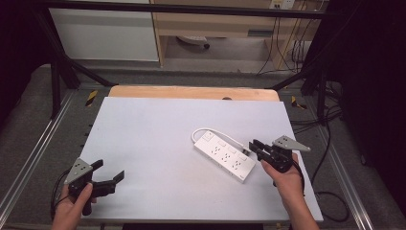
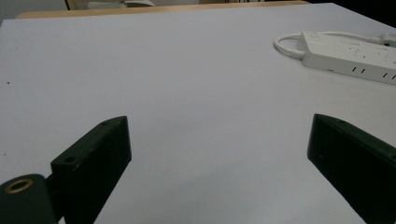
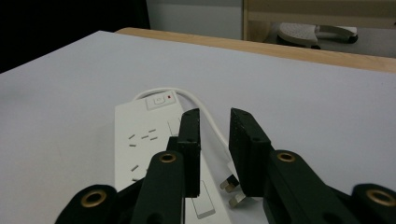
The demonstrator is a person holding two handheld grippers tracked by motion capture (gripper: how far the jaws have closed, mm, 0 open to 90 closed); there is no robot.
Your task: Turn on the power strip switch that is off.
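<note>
A white power strip [image 1: 224, 155] is seen lying flat on the pale grey table [image 1: 153, 143], to the right of the middle, turned at an angle. Its white cable [image 1: 207, 130] is looped around the far end, where a switch with a small red mark [image 3: 159, 99] is placed. In the right gripper view, the metal pins of a plug [image 3: 233, 191] are seen resting on the table just beside the strip.

The right gripper [image 1: 253, 147] is held by the person's right hand [image 1: 287, 179] at the near right end of the strip. Its jaws are brought close together, with only a narrow gap between them — nothing is gripped. The cable and the plug pins are visible through this gap, lower down on the table.

The left gripper [image 1: 111, 173] is held by the left hand [image 1: 72, 203] at the near left corner of the table, well apart from the strip. Its jaws are spread wide — nothing is between them except the bare table surface.
</note>
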